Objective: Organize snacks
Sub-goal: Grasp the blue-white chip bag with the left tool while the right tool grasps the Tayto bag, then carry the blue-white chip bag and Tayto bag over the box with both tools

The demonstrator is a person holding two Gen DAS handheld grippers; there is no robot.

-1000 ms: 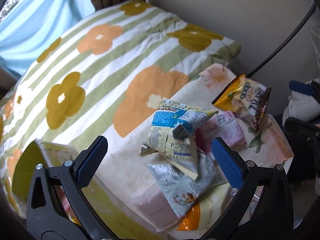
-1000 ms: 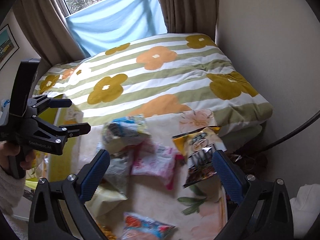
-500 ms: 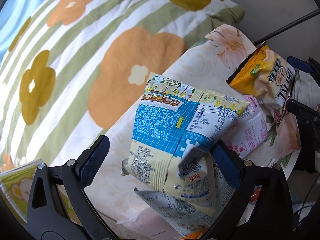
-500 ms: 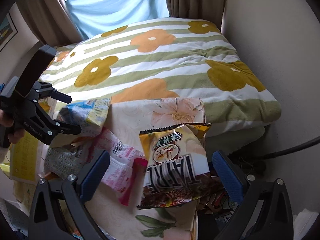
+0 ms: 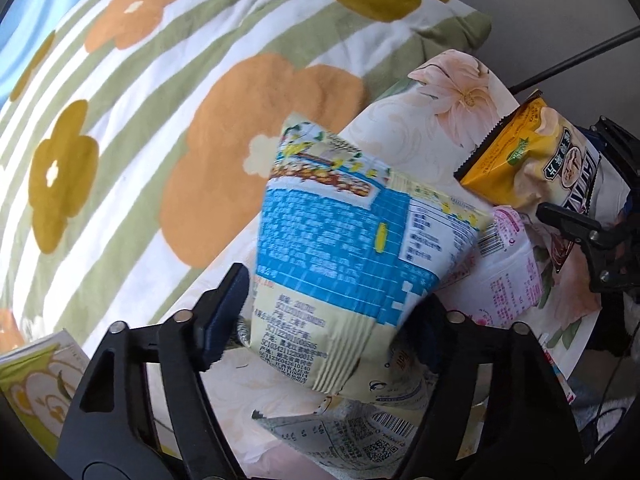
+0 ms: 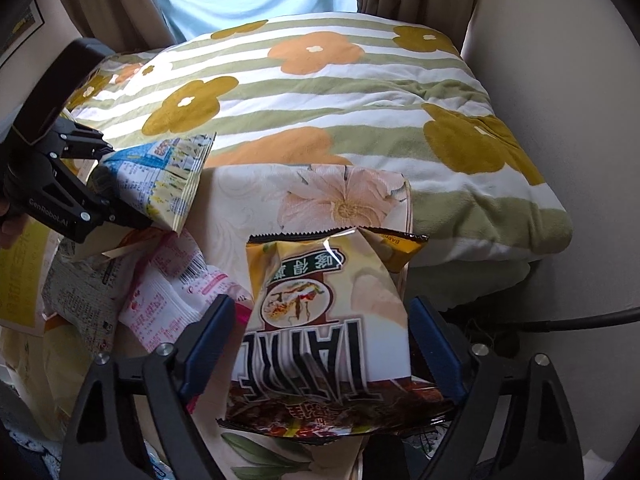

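On the floral cloth (image 6: 256, 196) beside the bed, the yellow chip bag (image 6: 328, 320) sat between the closing right gripper (image 6: 320, 344); the blue-and-yellow packet (image 5: 352, 264) between the closing left gripper (image 5: 332, 312). Both looked light, crinkly and puffed (best pinched at crimped seams). Whether the pads pressed yet was unclear; the packets underneath lay half hidden.

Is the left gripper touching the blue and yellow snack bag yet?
Touching. In the left wrist view the closing left gripper has the blue and yellow snack bag between its pads, both pressing its lower sides; the right wrist view shows the same bag pinched.
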